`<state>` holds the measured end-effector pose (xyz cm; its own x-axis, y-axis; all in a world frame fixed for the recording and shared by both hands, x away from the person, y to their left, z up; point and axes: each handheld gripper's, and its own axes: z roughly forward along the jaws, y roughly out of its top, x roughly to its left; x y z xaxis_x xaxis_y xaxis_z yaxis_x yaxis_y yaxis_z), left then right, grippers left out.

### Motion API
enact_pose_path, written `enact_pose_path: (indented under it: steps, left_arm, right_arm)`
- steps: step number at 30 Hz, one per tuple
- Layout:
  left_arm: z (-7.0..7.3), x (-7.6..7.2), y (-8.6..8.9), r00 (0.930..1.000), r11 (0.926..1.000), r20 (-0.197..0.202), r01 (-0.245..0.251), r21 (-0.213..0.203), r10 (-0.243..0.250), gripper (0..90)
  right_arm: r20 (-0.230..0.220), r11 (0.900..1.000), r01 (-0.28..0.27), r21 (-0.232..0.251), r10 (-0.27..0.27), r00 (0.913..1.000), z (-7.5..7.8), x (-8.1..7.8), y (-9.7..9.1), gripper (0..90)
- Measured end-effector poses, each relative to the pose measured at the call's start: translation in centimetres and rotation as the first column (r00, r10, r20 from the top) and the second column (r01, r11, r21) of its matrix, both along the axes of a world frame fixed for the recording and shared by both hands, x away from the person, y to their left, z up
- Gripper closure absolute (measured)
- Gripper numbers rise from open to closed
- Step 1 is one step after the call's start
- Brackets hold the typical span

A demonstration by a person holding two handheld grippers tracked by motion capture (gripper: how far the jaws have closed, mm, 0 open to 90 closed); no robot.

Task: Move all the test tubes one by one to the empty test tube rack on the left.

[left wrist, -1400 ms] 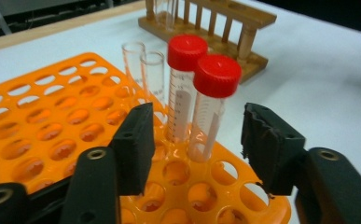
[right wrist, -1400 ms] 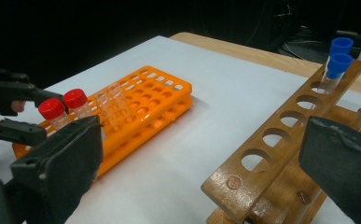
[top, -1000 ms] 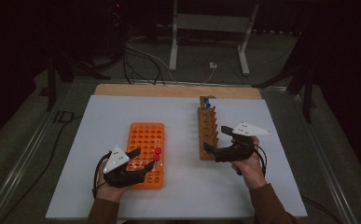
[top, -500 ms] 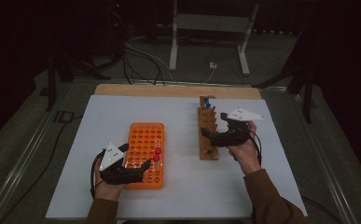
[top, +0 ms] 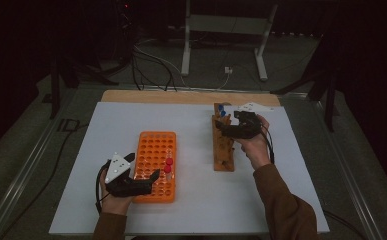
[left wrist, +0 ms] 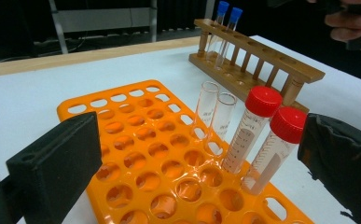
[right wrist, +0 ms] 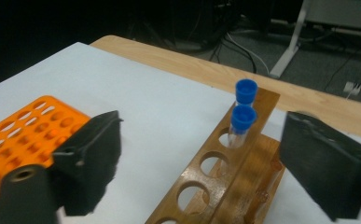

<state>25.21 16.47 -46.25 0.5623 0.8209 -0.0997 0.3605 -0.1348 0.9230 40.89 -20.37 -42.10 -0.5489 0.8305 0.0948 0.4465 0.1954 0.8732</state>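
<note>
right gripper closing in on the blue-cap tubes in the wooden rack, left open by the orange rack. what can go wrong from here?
1. The two blue-capped tubes stand in adjacent holes of the wooden rack; the open right gripper may catch both or nudge the neighbour.
2. That rack is narrow and nothing holds it, so a skewed pull could tip or drag it.
3. The open left gripper sits close to the red-capped tubes and uncapped glass tubes in the orange rack; a drift could knock them.

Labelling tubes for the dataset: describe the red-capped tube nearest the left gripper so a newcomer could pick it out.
Start at the white table and find the orange rack, the plastic one beside the wooden rack. Four tubes stand in a line along the edge facing the wooden rack: two uncapped clear tubes, then two with red caps. Yours is the red-capped end tube, closest to the open left gripper.
</note>
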Motion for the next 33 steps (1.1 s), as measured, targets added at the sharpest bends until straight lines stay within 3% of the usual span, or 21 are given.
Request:
enact_pose_path:
  steps: [3,9,14,17,24,29,33]
  left_arm:
    - [0.0,0.0,0.0,1.0000,1.0000,-0.001,-0.001,-0.002,0.001,0.4]
    - [-0.1,0.1,0.1,1.0000,0.9999,-0.005,-0.006,-0.009,0.006,0.4]
    - [-0.1,0.0,0.3,1.0000,0.9998,-0.003,-0.008,-0.016,0.008,0.4]
    - [-0.1,0.0,0.4,0.9999,0.9997,-0.005,-0.011,-0.019,0.011,0.4]
    - [-0.1,0.0,0.3,0.9999,0.9998,-0.006,-0.009,-0.020,0.009,0.4]
    - [-0.2,0.1,0.2,0.9999,0.9999,-0.008,-0.006,-0.014,0.006,0.5]
    - [-0.2,0.1,0.2,0.9999,0.9999,-0.008,-0.008,-0.014,0.008,0.5]
  right_arm:
    - [-0.005,0.9998,0.016,-0.007,-0.016,0.9999,-0.4,0.7,0.1,22.1]
    - [0.012,0.9981,0.046,-0.042,-0.045,0.9989,-1.0,2.1,0.6,43.0]
    - [0.008,0.9936,0.077,-0.082,-0.077,0.9970,-1.5,3.2,1.0,53.5]
    - [-0.013,0.9930,0.084,-0.083,-0.085,0.9963,-1.9,3.9,1.1,59.6]
    - [-0.064,0.9891,0.101,-0.107,-0.109,0.9920,-3.1,4.6,1.3,71.2]
    - [-0.066,0.9858,0.102,-0.133,-0.112,0.9915,-3.3,4.5,1.8,75.4]
    - [-0.058,0.9856,0.116,-0.123,-0.124,0.9906,-3.3,4.5,1.7,76.1]
